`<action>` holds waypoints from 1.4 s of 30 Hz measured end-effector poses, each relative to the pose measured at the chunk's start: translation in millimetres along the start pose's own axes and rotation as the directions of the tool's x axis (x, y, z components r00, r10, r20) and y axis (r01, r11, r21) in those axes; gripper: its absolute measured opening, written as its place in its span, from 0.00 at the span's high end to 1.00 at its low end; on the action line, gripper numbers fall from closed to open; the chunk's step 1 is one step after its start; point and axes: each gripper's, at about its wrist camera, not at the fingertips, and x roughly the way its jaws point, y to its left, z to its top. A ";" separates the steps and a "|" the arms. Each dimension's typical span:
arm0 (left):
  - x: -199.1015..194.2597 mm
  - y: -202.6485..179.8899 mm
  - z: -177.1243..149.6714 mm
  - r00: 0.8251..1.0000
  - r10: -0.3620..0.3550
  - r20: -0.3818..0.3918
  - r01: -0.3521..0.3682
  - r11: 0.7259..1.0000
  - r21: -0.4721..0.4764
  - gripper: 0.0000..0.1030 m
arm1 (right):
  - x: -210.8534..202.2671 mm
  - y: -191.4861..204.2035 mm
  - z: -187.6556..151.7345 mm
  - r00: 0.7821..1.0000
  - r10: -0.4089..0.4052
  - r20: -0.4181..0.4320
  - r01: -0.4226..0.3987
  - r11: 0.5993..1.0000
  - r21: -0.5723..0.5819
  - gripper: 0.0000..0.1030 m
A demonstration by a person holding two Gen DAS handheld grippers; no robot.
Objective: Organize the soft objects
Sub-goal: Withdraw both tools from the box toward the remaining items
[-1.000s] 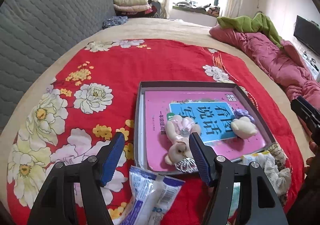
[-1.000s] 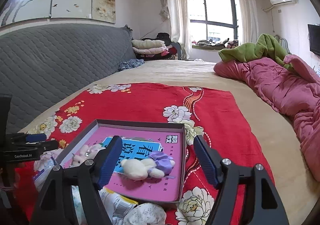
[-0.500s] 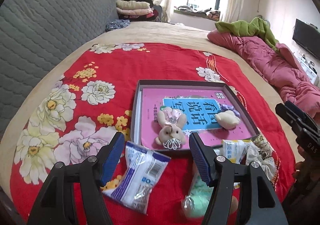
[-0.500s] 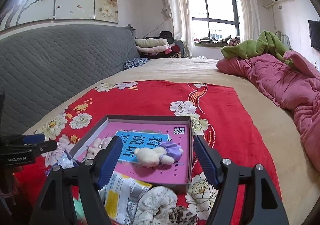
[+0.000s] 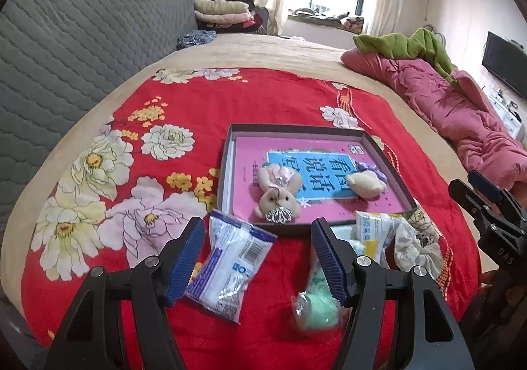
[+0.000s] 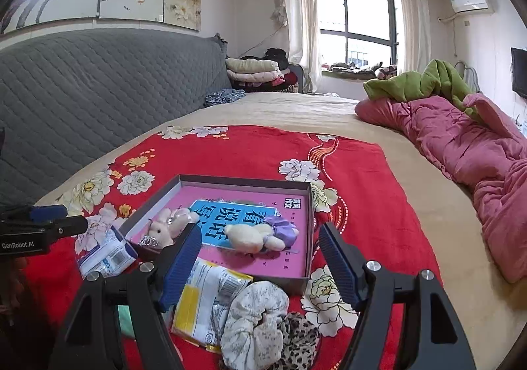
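Between picks: two plush toys already boxed, loose soft items waiting at the box's near edge.

Inside the shallow box [image 5: 227, 152], on the pink book [image 5: 250, 152]: a pink plush bunny [image 5: 278, 192] and a cream plush with purple bow [image 5: 367, 184]. Outside, on the red floral blanket [image 5: 204, 100] toward the bed's near edge: a blue-white packet [image 5: 230, 266], a green bagged item [image 5: 316, 307], a yellow-white packet [image 6: 206, 299], a pale scrunchie [image 6: 252, 317] touching a leopard scrunchie [image 6: 298, 335]. Left gripper [image 5: 257, 258] above the blue-white packet, jaws wide, empty; right gripper [image 6: 260, 263] above the scrunchies, jaws wide, empty. Probably next: lower over one loose item, close gently, carry into the box.
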 end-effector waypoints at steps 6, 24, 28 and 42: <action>-6.0 -4.0 -9.9 1.000 -0.004 -0.020 0.004 1.000 0.014 0.33 | -8.0 2.5 -3.7 1.000 0.004 -0.010 -0.004 1.000 0.009 0.29; -17.9 -20.8 -41.2 0.995 -0.026 -0.095 0.031 0.998 0.046 0.33 | -29.9 10.8 -19.4 0.998 0.027 -0.065 -0.024 0.999 0.042 0.29; -19.1 -26.6 -47.2 0.993 -0.035 -0.109 0.041 0.998 0.056 0.33 | -32.0 11.3 -24.8 0.996 0.031 -0.087 -0.027 0.998 0.051 0.29; -12.1 -37.5 -61.0 0.984 -0.056 -0.168 0.067 0.996 0.060 0.33 | -34.6 16.3 -39.2 0.988 0.042 -0.152 -0.034 0.998 0.053 0.29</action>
